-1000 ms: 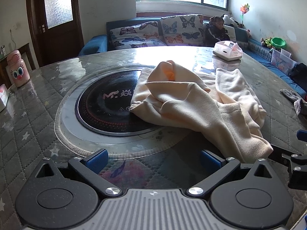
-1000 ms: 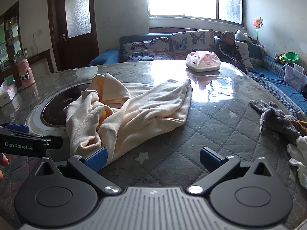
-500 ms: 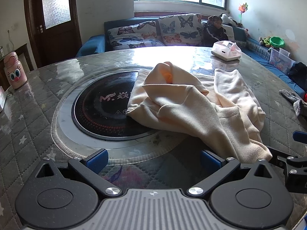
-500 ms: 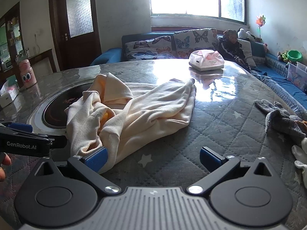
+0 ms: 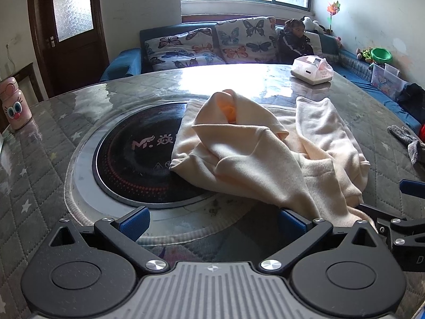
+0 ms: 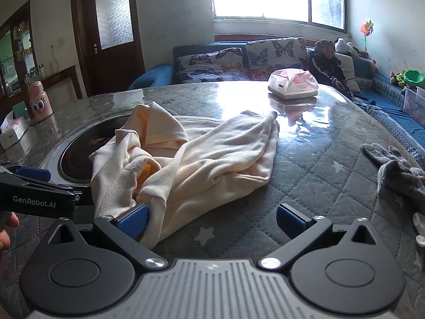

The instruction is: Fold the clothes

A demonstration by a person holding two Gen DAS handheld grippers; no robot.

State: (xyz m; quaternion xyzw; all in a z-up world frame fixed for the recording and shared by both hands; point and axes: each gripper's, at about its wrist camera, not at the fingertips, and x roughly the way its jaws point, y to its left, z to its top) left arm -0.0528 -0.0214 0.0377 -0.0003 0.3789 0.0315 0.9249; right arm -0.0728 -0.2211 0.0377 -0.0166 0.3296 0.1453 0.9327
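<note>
Both grippers have edged closer to the cream garment (image 5: 268, 156) — left gripper (image 5: 212, 219) and right gripper (image 6: 211, 218) wide open, empty.

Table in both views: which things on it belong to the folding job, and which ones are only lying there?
For the job:
- cream garment, crumpled, unfolded
- left hand-held gripper, open
- right hand-held gripper, open, at the garment's near edge

Only lying about:
- tissue pack
- pink bottle
- grey cloth
- round cooktop, partly under the garment
</note>
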